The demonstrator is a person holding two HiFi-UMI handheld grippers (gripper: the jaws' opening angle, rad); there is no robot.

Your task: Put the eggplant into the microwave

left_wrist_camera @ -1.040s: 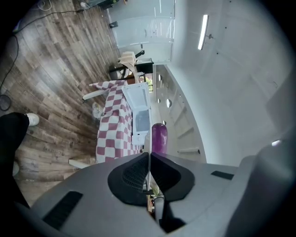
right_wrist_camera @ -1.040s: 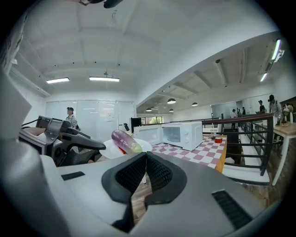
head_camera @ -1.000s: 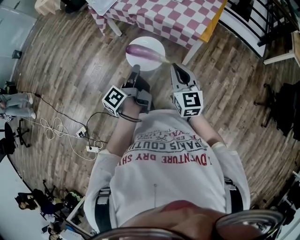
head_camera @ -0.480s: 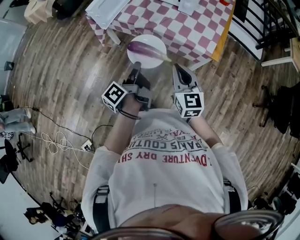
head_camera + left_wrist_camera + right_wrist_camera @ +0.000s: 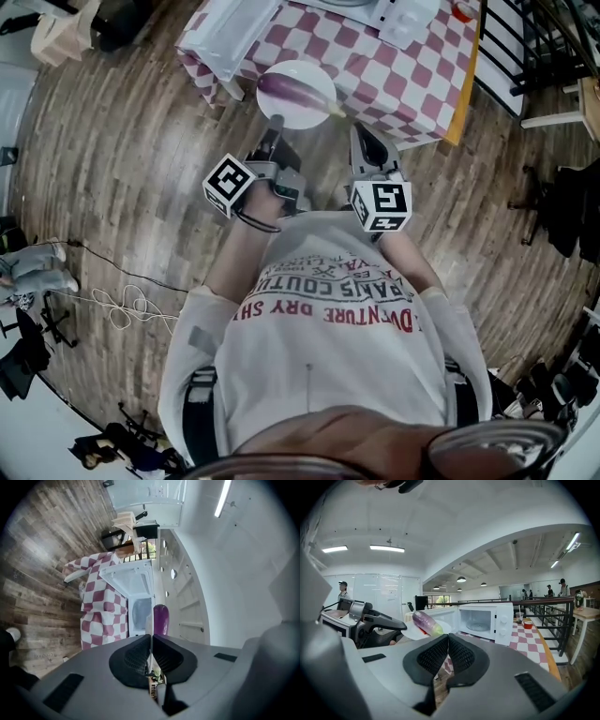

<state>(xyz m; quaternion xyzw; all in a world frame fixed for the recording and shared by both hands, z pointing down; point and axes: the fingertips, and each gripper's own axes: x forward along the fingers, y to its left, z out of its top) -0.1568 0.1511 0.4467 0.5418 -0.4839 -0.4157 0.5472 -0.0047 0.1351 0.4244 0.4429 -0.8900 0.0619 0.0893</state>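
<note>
A purple eggplant point(image 5: 293, 91) lies on a white plate point(image 5: 292, 115) carried in front of me. My left gripper point(image 5: 273, 129) is shut on the plate's near rim. In the left gripper view the thin plate point(image 5: 149, 620) runs edge-on between the jaws of that gripper point(image 5: 151, 637), with the eggplant point(image 5: 161, 619) beyond. My right gripper point(image 5: 359, 134) is beside the plate, shut and holding nothing. In the right gripper view, past its jaws point(image 5: 448, 639), are the eggplant point(image 5: 425, 623), the plate point(image 5: 412, 632) and the white microwave point(image 5: 501, 620), door open, on the table.
A table with a red-and-white checked cloth point(image 5: 394, 66) stands just ahead; the microwave's open door point(image 5: 230, 33) hangs over its left end. A cup point(image 5: 519, 617) and a red bowl point(image 5: 528, 625) sit right of the microwave. A black railing point(image 5: 506, 47) runs behind. Cables point(image 5: 127, 305) lie on the wood floor.
Both grippers and the plate with the eggplant have moved forward toward the checked table; the plate now overlaps the table's near edge. The grip on the plate is unchanged.
</note>
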